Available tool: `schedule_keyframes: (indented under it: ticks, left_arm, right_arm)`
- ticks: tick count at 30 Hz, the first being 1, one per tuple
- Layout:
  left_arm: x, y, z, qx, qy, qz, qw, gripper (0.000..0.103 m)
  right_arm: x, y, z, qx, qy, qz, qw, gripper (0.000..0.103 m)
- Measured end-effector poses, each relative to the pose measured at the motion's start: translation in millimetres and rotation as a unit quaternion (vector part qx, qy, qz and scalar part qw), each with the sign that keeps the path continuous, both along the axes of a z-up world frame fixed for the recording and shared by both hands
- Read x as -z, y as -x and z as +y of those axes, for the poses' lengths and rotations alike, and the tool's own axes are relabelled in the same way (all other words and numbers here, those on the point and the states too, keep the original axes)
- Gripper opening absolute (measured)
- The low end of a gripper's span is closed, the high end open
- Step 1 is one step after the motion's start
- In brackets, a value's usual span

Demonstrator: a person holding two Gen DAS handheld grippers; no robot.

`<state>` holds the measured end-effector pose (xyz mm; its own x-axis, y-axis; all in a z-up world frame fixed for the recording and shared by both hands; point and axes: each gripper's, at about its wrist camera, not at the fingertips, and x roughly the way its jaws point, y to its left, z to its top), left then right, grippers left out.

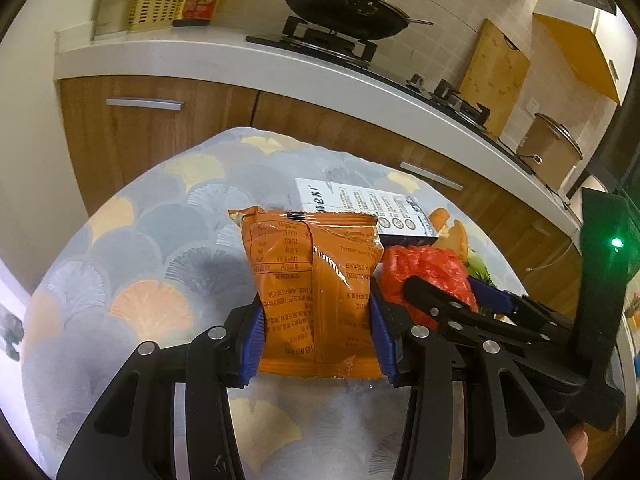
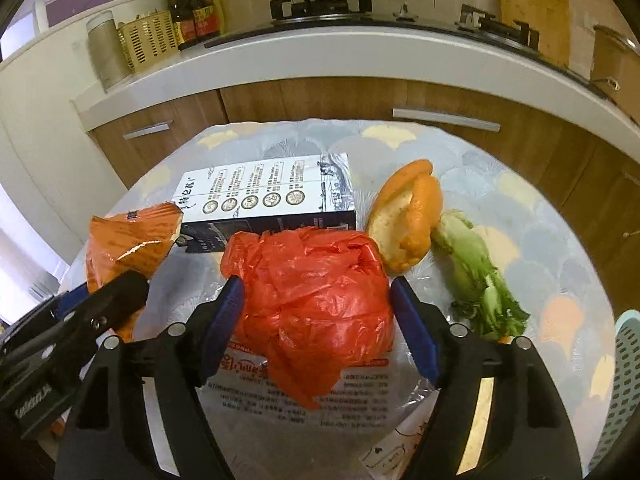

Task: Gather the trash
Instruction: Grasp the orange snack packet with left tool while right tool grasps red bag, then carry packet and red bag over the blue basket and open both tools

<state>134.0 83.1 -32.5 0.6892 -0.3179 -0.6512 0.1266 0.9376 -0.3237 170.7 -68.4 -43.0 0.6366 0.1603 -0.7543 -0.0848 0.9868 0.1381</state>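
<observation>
My left gripper (image 1: 318, 336) is shut on an orange snack packet (image 1: 316, 280), its blue pads pressed on both sides, holding it over the round table. The packet also shows in the right wrist view (image 2: 128, 240). My right gripper (image 2: 320, 320) has its pads on both sides of a crumpled red plastic bag (image 2: 312, 288), touching it; the bag also shows in the left wrist view (image 1: 424, 272). Under the bag lies a clear printed wrapper (image 2: 304, 392). A white and dark carton (image 2: 272, 196) lies behind, with orange peel (image 2: 408, 220) and a green vegetable scrap (image 2: 476, 276) to the right.
The table has a fan-pattern cloth (image 1: 132, 280). A teal perforated basket (image 2: 624, 384) stands at the table's right edge. Behind is a kitchen counter (image 1: 224, 56) with a wok (image 1: 344, 4) on a stove, bottles, a yellow basket and wooden cabinets.
</observation>
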Motion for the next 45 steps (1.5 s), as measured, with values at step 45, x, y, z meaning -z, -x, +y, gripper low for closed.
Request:
schedule_keyframes:
  ticks: [45]
  left_arm:
    - [1.7, 92.9, -360.6, 0.281, -0.021, 0.004, 0.9596, 0.044]
  right_arm:
    - [-14.8, 211.6, -359.5, 0.289, -0.016, -0.025, 0.957, 0.047]
